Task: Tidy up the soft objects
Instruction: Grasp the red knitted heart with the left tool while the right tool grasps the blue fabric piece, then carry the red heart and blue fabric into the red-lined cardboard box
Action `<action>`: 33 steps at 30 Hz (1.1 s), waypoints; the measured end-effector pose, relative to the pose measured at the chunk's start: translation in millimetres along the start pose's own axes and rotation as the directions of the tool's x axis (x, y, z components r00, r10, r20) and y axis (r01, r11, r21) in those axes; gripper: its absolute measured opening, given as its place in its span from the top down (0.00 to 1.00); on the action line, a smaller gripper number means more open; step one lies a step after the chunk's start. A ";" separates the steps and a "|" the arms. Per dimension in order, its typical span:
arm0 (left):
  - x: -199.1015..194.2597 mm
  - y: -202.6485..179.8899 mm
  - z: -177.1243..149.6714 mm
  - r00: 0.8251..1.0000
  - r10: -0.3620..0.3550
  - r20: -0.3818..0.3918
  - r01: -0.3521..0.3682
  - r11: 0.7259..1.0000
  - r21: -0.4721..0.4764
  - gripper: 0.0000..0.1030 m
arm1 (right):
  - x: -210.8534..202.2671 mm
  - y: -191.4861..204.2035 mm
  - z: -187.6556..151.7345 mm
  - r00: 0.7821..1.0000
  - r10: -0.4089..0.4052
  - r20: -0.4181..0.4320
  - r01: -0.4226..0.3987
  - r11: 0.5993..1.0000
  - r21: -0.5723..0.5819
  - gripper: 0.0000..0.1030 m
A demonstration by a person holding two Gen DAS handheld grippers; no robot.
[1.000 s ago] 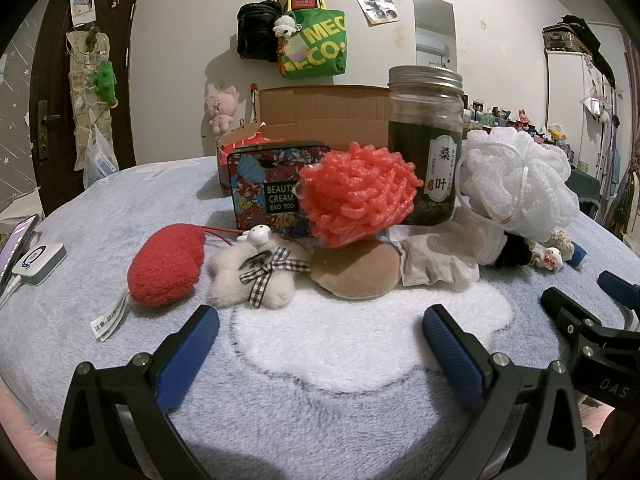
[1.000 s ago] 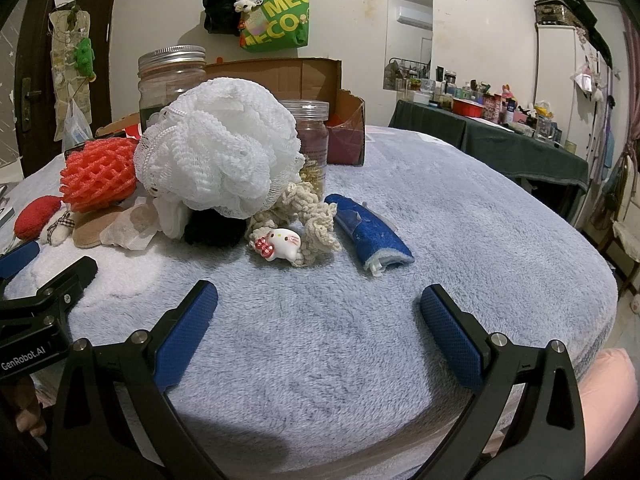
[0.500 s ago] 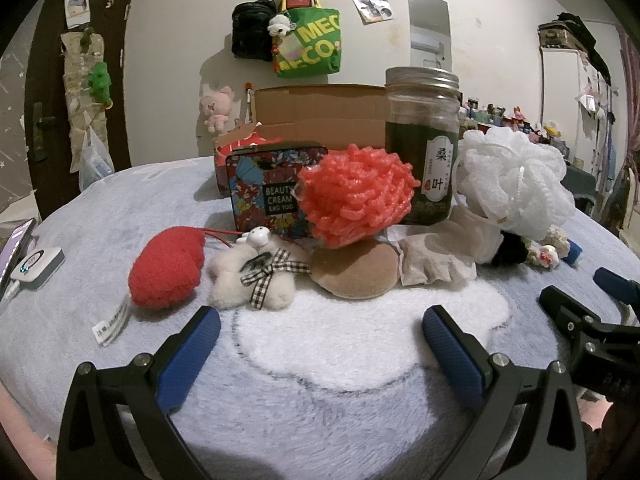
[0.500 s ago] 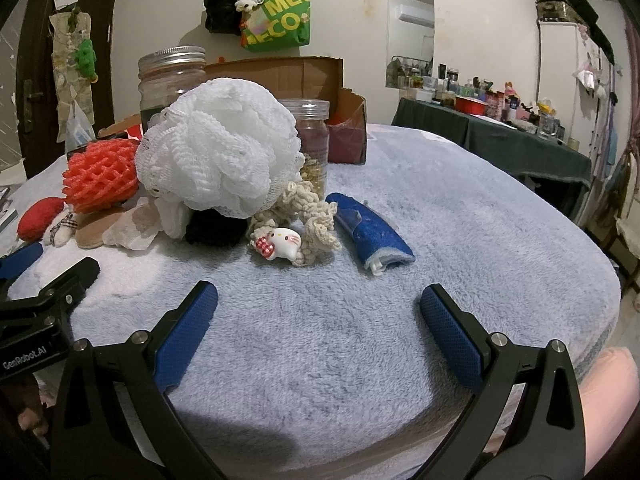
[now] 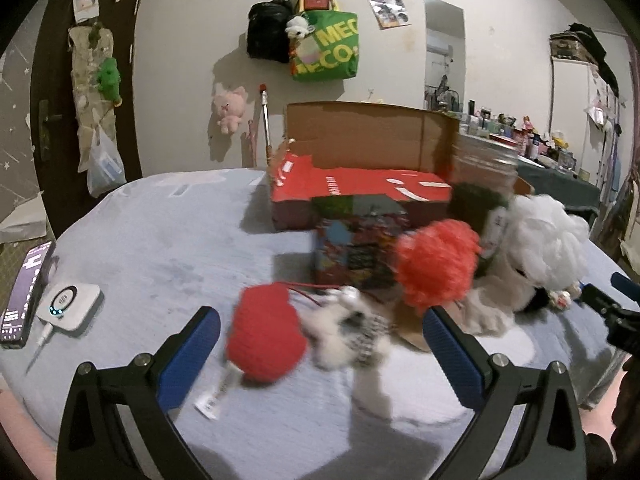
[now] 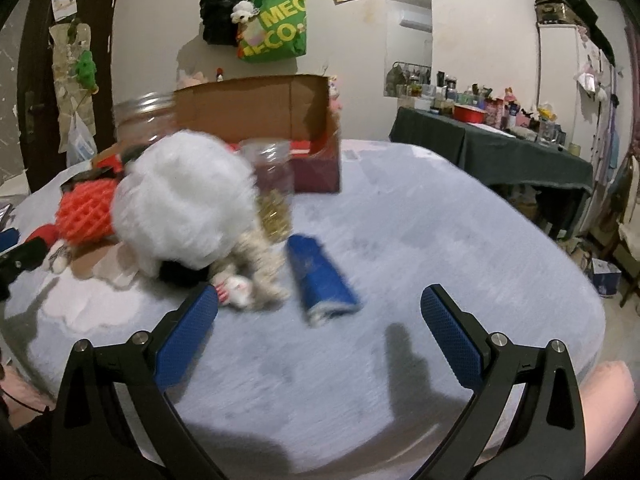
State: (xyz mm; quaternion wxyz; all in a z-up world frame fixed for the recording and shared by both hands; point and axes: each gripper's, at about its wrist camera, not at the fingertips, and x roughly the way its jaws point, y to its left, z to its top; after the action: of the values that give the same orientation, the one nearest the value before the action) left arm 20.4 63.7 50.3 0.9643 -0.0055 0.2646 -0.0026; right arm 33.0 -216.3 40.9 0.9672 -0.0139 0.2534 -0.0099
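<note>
Soft things lie in a row on the grey fleece blanket (image 5: 168, 248): a red knitted heart (image 5: 266, 336), a small white plush with a checked bow (image 5: 352, 332), an orange mesh ball (image 5: 438, 266) and a white bath pouf (image 5: 548, 240). My left gripper (image 5: 320, 344) hangs open above the heart and plush, touching neither. In the right wrist view the pouf (image 6: 184, 204), a small white charm on cream cord (image 6: 240, 290) and a blue roll (image 6: 320, 278) lie ahead. My right gripper (image 6: 318, 328) is open just short of the blue roll.
An open cardboard box (image 5: 360, 172) with a red lining stands behind a patterned tin (image 5: 356, 248) and a glass jar (image 5: 484, 184). A phone (image 5: 24, 292) and a white charger (image 5: 68, 306) lie at the left edge. A dark-clothed side table (image 6: 492, 160) stands to the right.
Both grippers have risen and tilted downward, moving in over the objects; the views are motion-blurred. The heart and plush now sit between the left fingers' line, the blue roll between the right's.
</note>
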 end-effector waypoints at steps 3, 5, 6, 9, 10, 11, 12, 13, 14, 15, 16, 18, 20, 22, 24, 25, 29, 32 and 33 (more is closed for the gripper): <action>4.5 12.2 3.7 1.000 0.004 -0.011 -0.004 1.000 0.000 0.02 | 4.3 -15.2 8.4 1.000 0.009 -0.013 -0.009 1.000 0.002 0.00; 9.3 18.6 4.7 1.000 0.001 -0.031 -0.001 1.000 0.006 0.05 | 8.0 -24.4 10.7 0.999 0.022 -0.027 -0.022 1.000 0.012 0.00; 12.2 20.5 4.8 0.999 0.001 -0.044 -0.001 1.000 0.009 0.05 | 10.0 -28.7 11.9 0.999 0.031 -0.034 -0.031 0.999 0.021 0.00; 20.3 26.0 3.1 0.997 0.007 -0.081 -0.006 1.000 0.019 0.09 | 18.7 -36.4 13.7 0.996 0.063 -0.067 -0.060 0.997 0.039 0.06; 22.9 27.9 2.4 0.996 0.010 -0.090 -0.008 1.000 0.023 0.10 | 21.3 -37.6 13.1 0.994 0.072 -0.079 -0.069 0.997 0.039 0.10; 25.8 29.7 1.0 0.995 0.010 -0.101 -0.008 1.000 0.025 0.11 | 24.9 -37.8 13.1 0.992 0.086 -0.094 -0.083 0.996 0.037 0.15; 28.8 31.0 -0.1 0.994 0.009 -0.112 -0.006 1.000 0.028 0.12 | 28.1 -37.7 12.8 0.989 0.099 -0.108 -0.096 0.995 0.034 0.18; 31.1 31.9 -0.9 0.992 0.009 -0.122 -0.005 1.000 0.030 0.18 | 31.7 -36.9 12.0 0.986 0.110 -0.123 -0.107 0.994 0.031 0.25; 34.8 33.0 -2.5 0.990 0.006 -0.139 -0.001 1.000 0.031 0.25 | 34.6 -36.2 10.2 0.984 0.120 -0.133 -0.117 0.993 0.029 0.33; 36.6 34.7 -3.9 0.989 -0.016 -0.148 0.020 1.000 0.024 0.28 | 36.2 -35.9 9.5 0.980 0.144 -0.139 -0.140 0.990 0.036 0.35; 37.0 36.2 -4.4 0.988 -0.039 -0.150 0.042 0.999 0.013 0.35 | 36.8 -35.7 9.1 0.978 0.156 -0.137 -0.152 0.988 0.039 0.42; 37.1 37.9 -3.9 0.983 -0.090 -0.161 0.091 0.996 -0.003 0.54 | 35.6 -33.9 10.5 0.969 0.207 -0.136 -0.203 0.978 0.038 0.65; 36.1 36.8 -3.2 0.983 -0.088 -0.160 0.090 0.996 0.006 0.55 | 34.1 -30.3 10.7 0.961 0.239 -0.141 -0.235 0.971 0.044 0.74; 33.0 35.5 -3.4 0.984 -0.083 -0.156 0.087 0.996 0.017 0.56 | 32.6 -30.2 10.7 0.960 0.245 -0.133 -0.241 0.969 0.047 0.77; 28.5 33.8 -2.7 0.986 -0.078 -0.147 0.083 0.996 0.029 0.57 | 28.5 -31.7 10.0 0.960 0.249 -0.123 -0.244 0.968 0.061 0.78; 26.3 33.3 -1.7 0.986 -0.081 -0.144 0.086 0.996 0.030 0.57 | 26.7 -33.0 10.7 0.961 0.251 -0.116 -0.244 0.967 0.067 0.78; 14.4 31.0 3.0 0.988 -0.103 -0.113 0.107 0.994 0.033 0.57 | 12.6 -31.7 17.2 0.964 0.255 -0.079 -0.250 0.966 0.063 0.78; 10.7 27.8 7.6 0.988 -0.120 -0.101 0.124 0.992 0.034 0.57 | 6.6 -27.9 24.1 0.963 0.264 -0.062 -0.261 0.964 0.052 0.78; 10.6 26.8 8.5 0.988 -0.121 -0.101 0.125 0.991 0.037 0.57 | 5.3 -26.7 25.7 0.961 0.270 -0.059 -0.267 0.962 0.053 0.78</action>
State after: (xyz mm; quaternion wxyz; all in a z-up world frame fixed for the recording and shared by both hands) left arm 33.9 90.5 51.8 0.9480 -0.0008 0.3109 -0.0679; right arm 49.9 -242.6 61.6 0.9508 0.0424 0.2843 0.1152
